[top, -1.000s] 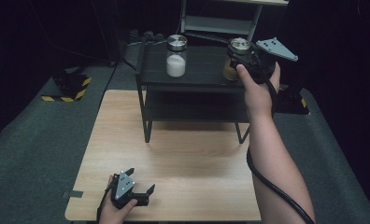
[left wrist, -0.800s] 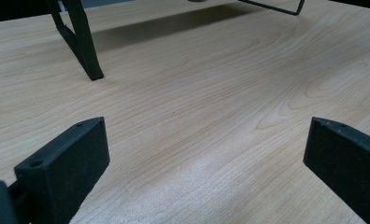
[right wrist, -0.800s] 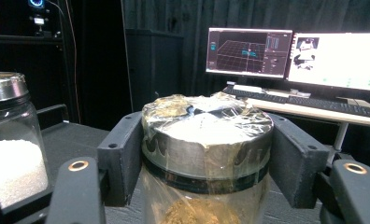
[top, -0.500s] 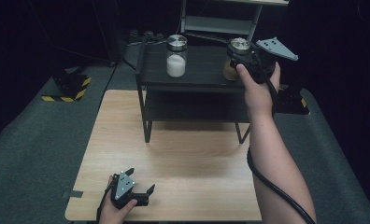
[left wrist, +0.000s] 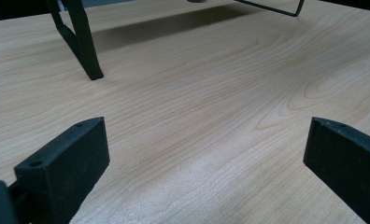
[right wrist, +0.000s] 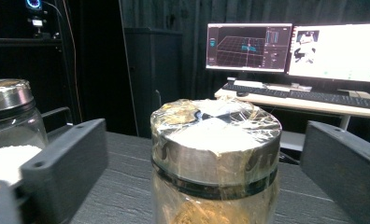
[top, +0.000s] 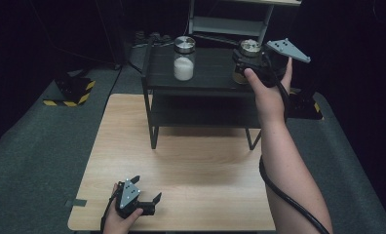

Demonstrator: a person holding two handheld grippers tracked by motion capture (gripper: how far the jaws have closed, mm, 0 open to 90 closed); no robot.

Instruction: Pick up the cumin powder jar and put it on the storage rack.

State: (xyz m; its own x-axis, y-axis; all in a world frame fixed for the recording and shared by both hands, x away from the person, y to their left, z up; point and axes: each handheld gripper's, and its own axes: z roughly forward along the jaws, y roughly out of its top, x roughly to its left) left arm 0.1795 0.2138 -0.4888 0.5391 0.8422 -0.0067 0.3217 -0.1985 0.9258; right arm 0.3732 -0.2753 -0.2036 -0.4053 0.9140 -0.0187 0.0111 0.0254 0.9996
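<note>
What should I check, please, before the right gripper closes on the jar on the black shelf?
1. Right gripper jaws open wider than the jar: ok.
2. Jar with the shiny metal lid sits between the two jaws, roughly centred: ok.
3. Jar stands upright on the black shelf: ok.
4. Second jar with white powder is apart from the target and outside the jaws: ok.
5. Jaws are low enough to grip the glass body and not only the lid: cannot tell.
6. Left gripper is open, low over the wooden table, far from the shelf: ok.
</note>
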